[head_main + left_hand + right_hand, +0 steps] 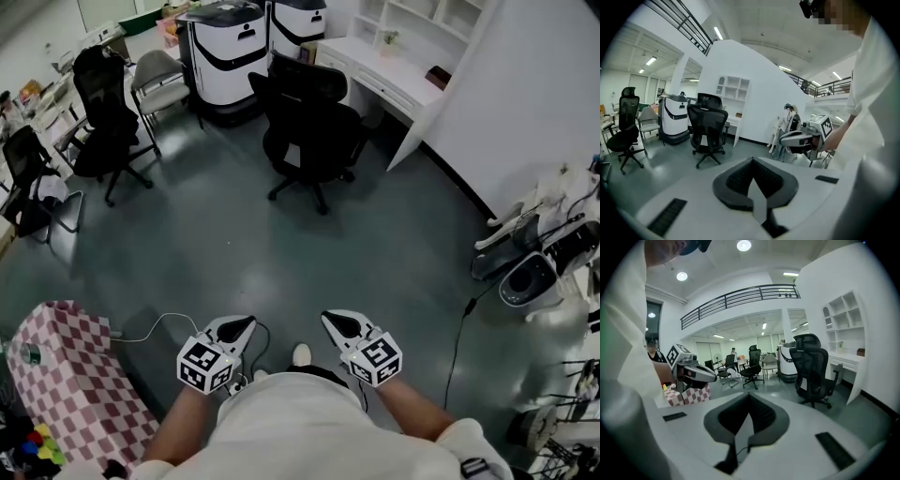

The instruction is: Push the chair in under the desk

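A black office chair [309,131] stands on the grey floor, pulled out from the white desk [384,70] along the back right wall. It also shows in the left gripper view as the chair [708,129] beside the desk [732,121], and in the right gripper view as the chair [813,369] in front of the desk [846,359]. My left gripper [239,328] and right gripper [336,325] are held close to my body, far from the chair. Both are shut with nothing between the jaws, as their own views show: left gripper [752,180], right gripper [749,416].
Another black chair [103,112] and a grey chair [159,80] stand at the back left. Two white machines [225,52] sit behind the chair. A pink checked box [70,375] is at my left, a cable [150,328] runs on the floor, and equipment [530,267] lies at the right.
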The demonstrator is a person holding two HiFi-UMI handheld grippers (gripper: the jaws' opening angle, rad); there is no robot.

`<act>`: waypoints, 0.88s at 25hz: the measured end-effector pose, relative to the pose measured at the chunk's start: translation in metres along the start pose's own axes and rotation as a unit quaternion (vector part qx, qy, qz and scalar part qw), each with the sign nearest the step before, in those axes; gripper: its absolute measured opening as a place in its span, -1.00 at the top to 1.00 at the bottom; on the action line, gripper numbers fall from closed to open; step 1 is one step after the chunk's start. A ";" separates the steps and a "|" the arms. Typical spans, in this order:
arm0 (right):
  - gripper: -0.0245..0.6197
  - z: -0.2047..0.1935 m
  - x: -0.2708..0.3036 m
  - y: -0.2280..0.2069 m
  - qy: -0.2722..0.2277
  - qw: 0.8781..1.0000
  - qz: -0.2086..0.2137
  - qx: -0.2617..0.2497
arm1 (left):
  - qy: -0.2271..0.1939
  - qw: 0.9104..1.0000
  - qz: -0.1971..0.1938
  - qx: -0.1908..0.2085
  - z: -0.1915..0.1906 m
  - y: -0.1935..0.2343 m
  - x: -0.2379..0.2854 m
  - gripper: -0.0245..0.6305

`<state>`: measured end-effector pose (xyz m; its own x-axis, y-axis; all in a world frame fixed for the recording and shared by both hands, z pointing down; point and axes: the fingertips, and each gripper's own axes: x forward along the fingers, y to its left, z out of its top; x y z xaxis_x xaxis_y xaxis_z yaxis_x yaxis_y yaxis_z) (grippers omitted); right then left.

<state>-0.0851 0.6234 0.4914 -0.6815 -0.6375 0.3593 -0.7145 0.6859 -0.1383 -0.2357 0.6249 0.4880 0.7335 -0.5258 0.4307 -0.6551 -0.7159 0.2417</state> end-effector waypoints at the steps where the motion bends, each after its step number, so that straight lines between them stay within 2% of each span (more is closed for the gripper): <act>1: 0.91 0.002 -0.002 -0.009 -0.004 1.000 -0.003 0.000 | -0.002 1.000 0.001 0.000 0.004 0.000 0.006 0.93; 4: 0.89 0.002 -0.008 -0.031 -0.008 1.000 -0.011 -0.001 | -0.003 1.000 0.007 0.006 0.014 0.001 0.025 0.93; 12: 0.64 -0.007 -0.017 -0.096 -0.005 0.999 -0.037 0.001 | -0.002 1.000 0.023 0.017 0.040 0.005 0.084 0.68; 17: 0.64 -0.010 -0.023 -0.131 -0.006 0.999 -0.038 -0.006 | -0.018 0.999 0.049 0.006 0.055 0.013 0.113 0.61; 22: 0.60 -0.010 -0.021 -0.152 -0.012 0.999 -0.045 0.003 | -0.009 0.998 0.063 0.008 0.066 0.025 0.123 0.59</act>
<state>0.0392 0.5357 0.5143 -0.6182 -0.7044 0.3487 -0.7738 0.6232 -0.1129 -0.1503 0.5121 0.4892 0.6483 -0.6202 0.4416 -0.7398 -0.6502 0.1728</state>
